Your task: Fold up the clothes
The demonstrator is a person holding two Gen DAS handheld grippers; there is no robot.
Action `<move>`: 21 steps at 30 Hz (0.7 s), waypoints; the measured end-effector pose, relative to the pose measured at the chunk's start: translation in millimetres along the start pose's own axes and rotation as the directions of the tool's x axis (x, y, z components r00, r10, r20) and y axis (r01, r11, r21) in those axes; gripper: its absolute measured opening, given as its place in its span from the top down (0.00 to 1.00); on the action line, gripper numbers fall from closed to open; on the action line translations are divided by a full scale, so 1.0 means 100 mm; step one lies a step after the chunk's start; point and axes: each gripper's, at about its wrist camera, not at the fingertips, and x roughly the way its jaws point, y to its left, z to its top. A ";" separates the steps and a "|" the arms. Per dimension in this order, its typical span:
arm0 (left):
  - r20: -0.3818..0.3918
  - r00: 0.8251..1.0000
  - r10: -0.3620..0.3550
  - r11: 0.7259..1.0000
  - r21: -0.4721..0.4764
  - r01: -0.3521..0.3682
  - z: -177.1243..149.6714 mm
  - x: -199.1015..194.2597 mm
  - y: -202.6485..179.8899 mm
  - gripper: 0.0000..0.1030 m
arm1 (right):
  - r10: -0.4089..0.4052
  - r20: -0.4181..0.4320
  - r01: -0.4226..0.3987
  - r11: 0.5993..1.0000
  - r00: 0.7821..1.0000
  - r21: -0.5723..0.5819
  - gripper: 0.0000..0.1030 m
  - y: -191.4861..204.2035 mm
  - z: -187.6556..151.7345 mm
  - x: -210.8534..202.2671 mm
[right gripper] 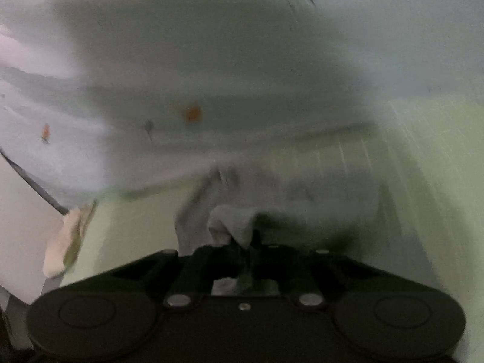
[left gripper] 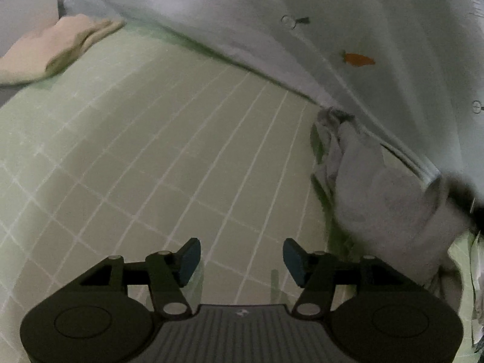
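Observation:
A grey garment lies bunched on the green checked sheet at the right of the left wrist view. My left gripper hangs over bare sheet to the garment's left, open, with nothing between its blue pads. In the blurred right wrist view my right gripper is shut on a fold of the grey garment, which bunches up just beyond the fingers and spreads away to the right.
A pale blue quilt printed with small carrots drapes along the far side in both views. A folded cream cloth lies at the sheet's far left corner, seen as the cream cloth at the left in the right wrist view.

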 end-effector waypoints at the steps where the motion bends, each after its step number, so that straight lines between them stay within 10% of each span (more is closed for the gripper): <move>1: 0.004 1.000 0.002 1.000 0.005 -0.002 0.01 -0.01 -0.01 0.40 | -0.011 0.053 0.013 0.999 0.999 -0.037 0.95 0.01 0.19 0.00; 6: 0.009 1.000 -0.020 0.999 0.026 0.020 0.03 -0.04 -0.12 0.40 | -0.126 0.374 0.153 0.987 0.919 -0.043 0.91 -0.14 1.05 -0.16; 9: -0.021 0.999 -0.047 0.998 0.046 0.048 -0.01 0.02 -0.20 0.38 | -0.293 0.402 0.327 0.945 0.868 -0.017 0.44 -0.24 1.14 -0.20; 15: -0.131 0.985 -0.113 0.991 0.063 0.122 -0.16 0.18 -0.37 0.37 | -0.266 0.165 0.280 0.957 0.950 -0.068 0.37 -0.26 0.17 -0.28; 21: -0.166 0.981 -0.096 0.992 0.064 0.108 -0.25 0.14 -0.39 0.36 | -0.247 0.090 0.251 0.967 0.965 -0.035 0.39 0.20 -0.71 -0.53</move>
